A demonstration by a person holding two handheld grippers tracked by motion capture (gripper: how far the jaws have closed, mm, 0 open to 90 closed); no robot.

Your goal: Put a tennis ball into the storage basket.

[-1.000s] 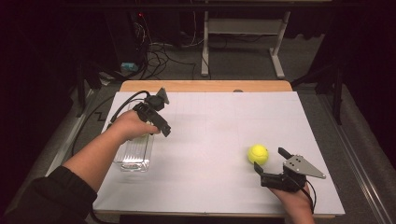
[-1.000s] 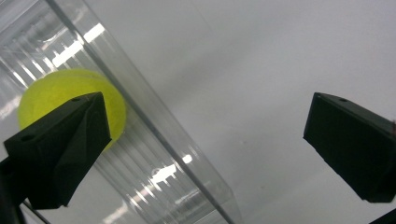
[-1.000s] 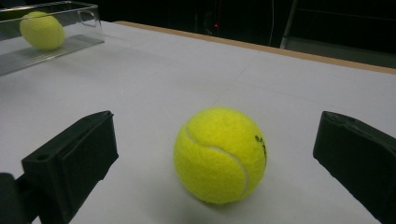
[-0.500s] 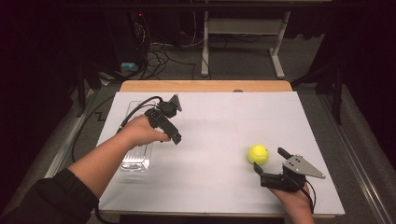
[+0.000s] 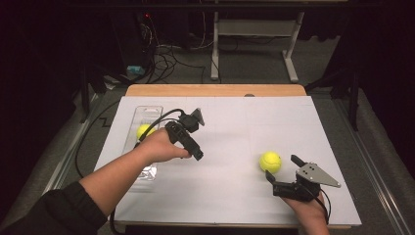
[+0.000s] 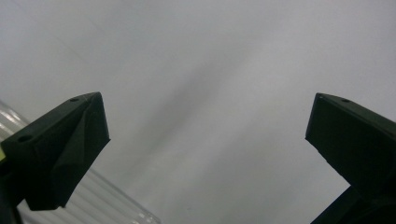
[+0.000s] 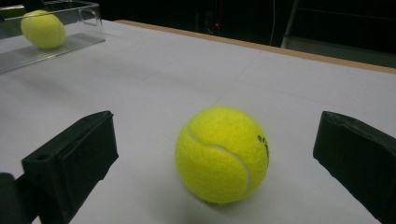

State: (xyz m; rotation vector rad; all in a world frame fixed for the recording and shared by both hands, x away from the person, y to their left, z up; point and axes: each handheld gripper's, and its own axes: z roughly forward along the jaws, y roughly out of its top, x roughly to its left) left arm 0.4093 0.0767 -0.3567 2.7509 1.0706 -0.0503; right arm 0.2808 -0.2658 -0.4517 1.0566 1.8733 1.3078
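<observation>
A yellow tennis ball (image 5: 270, 161) lies on the white table sheet (image 5: 230, 196) at the front right. My right gripper (image 5: 283, 169) stands open just behind it, and in the right gripper view the ball (image 7: 222, 154) sits between the spread jaws of the gripper (image 7: 215, 135), touching neither. A second tennis ball (image 5: 144, 131) rests in a clear plastic tray (image 5: 147, 110) at the left. My left gripper (image 5: 188, 134) hovers just right of the tray. In its own view the gripper (image 6: 205, 121) is wide open over bare sheet with nothing between the jaws.
The clear tray's ribbed edge (image 6: 107, 200) shows at the lower left of the left gripper view. From the right gripper the tray (image 7: 70, 44) and its ball (image 7: 43, 29) appear far off. A wooden table edge (image 5: 215, 90) runs along the back; cables and a desk frame lie beyond.
My left hand and gripper moved right and forward off the tray, uncovering the ball lying in it. The right gripper and its ball stayed put.
</observation>
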